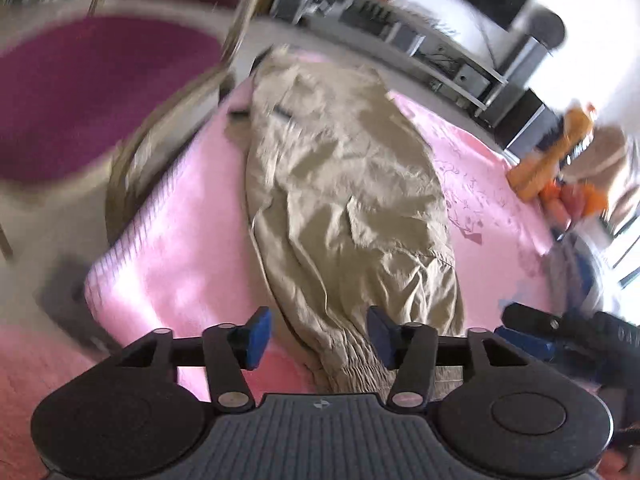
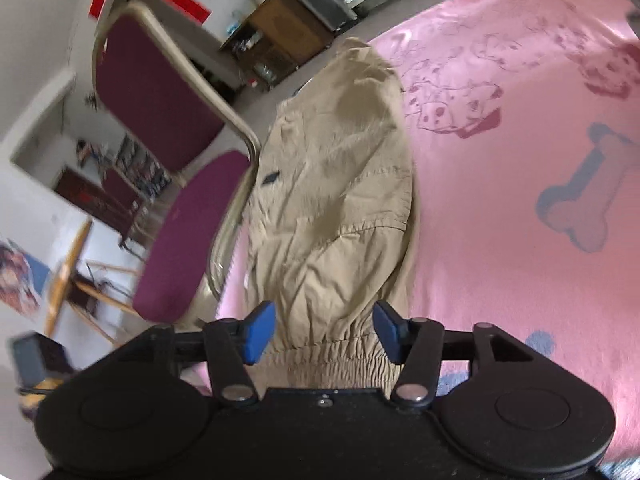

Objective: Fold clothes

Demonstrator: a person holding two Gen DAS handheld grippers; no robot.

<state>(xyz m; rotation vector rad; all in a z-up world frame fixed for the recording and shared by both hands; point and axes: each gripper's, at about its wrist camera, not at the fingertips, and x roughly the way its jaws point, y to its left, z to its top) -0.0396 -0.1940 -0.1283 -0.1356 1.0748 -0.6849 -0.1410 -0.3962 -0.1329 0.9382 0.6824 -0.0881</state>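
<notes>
A pair of beige trousers (image 1: 344, 184) lies lengthwise on a pink blanket (image 1: 176, 248), its elastic waistband nearest both cameras. My left gripper (image 1: 318, 336) is open, blue pads apart, hovering over the waistband (image 1: 360, 372). In the left wrist view the right gripper's dark fingers (image 1: 532, 320) show at the lower right edge. In the right wrist view the same trousers (image 2: 340, 200) stretch away toward the blanket's far edge. My right gripper (image 2: 324, 332) is open above the gathered waistband (image 2: 340, 360), nothing between its pads.
A chair with maroon seat (image 2: 188, 236) and back (image 2: 152, 100) stands against the blanket's (image 2: 520, 200) left edge. Orange objects (image 1: 560, 176) lie at the right side in the left wrist view. Shelving and furniture (image 1: 440, 48) fill the far background.
</notes>
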